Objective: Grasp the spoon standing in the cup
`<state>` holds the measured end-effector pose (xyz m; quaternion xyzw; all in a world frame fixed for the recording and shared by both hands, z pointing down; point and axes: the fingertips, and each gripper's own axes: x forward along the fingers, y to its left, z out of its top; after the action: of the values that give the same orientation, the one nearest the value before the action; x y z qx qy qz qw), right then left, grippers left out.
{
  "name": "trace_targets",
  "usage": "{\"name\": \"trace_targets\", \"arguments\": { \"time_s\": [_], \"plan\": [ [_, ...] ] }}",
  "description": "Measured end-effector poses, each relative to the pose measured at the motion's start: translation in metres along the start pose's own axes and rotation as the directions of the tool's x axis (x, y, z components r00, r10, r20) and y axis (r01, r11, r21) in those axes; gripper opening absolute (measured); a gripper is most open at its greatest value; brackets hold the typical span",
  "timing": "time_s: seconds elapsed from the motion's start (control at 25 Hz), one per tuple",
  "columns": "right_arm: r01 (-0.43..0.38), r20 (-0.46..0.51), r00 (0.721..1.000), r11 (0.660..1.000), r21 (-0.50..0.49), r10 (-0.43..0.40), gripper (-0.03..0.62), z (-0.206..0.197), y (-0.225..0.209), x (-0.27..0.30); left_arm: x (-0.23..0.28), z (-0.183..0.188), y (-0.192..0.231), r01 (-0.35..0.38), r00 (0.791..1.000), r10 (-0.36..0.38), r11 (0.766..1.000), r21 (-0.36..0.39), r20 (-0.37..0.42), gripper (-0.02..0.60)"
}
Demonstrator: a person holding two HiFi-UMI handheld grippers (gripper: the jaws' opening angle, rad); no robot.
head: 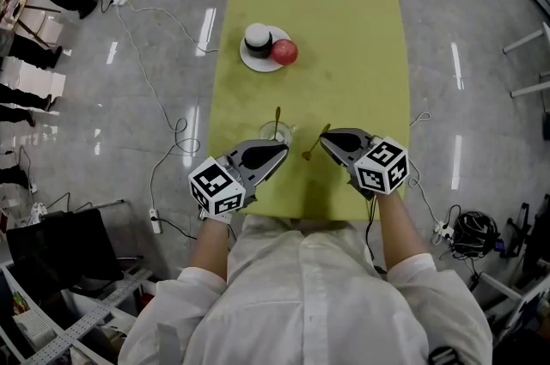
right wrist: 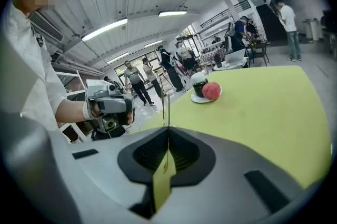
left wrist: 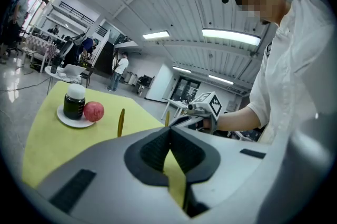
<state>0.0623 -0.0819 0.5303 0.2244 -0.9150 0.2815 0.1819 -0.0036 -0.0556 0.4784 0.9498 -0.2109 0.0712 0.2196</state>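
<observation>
A clear cup point(head: 275, 132) stands near the front of the yellow-green table point(head: 344, 54), and a gold spoon point(head: 277, 116) point(left wrist: 121, 122) stands upright in it. A second gold spoon point(head: 311, 147) point(left wrist: 167, 117) sits tilted at the tip of my right gripper point(head: 323, 139) point(right wrist: 168, 132), whose jaws look shut on its thin handle point(right wrist: 165, 109). My left gripper point(head: 284, 150) point(left wrist: 169, 129) is shut with nothing in it, just in front of and right of the cup. In both gripper views the gripper bodies hide the cup.
Farther back on the table, a white plate point(head: 258, 63) holds a dark jar with a white lid point(head: 256, 37) point(left wrist: 74, 101) and a red apple point(head: 284, 51) point(left wrist: 93, 111) point(right wrist: 211, 90). Cables and stands lie on the floor around the table. People stand far behind.
</observation>
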Motion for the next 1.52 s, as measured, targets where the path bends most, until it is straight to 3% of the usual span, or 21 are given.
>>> {"name": "trace_targets", "arguments": {
  "time_s": [0.4, 0.96, 1.52],
  "plan": [
    [-0.005, -0.065, 0.998, 1.0, 0.022, 0.006, 0.008, -0.015, -0.013, 0.011, 0.004, -0.002, 0.001, -0.002, 1.0, 0.002, 1.0, -0.005, -0.008, 0.005],
    [0.076, -0.124, 0.989, 0.997, 0.007, -0.075, 0.015, -0.02, -0.031, 0.015, 0.006, -0.006, 0.002, 0.004, 1.0, -0.004, 1.0, 0.0, -0.028, 0.005],
    [0.23, -0.3, 0.921, 0.968, -0.101, -0.25, 0.077, -0.033, -0.059, 0.011, 0.005, -0.001, 0.005, -0.003, 1.0, 0.003, 1.0, 0.002, -0.015, 0.005]
  ]
}}
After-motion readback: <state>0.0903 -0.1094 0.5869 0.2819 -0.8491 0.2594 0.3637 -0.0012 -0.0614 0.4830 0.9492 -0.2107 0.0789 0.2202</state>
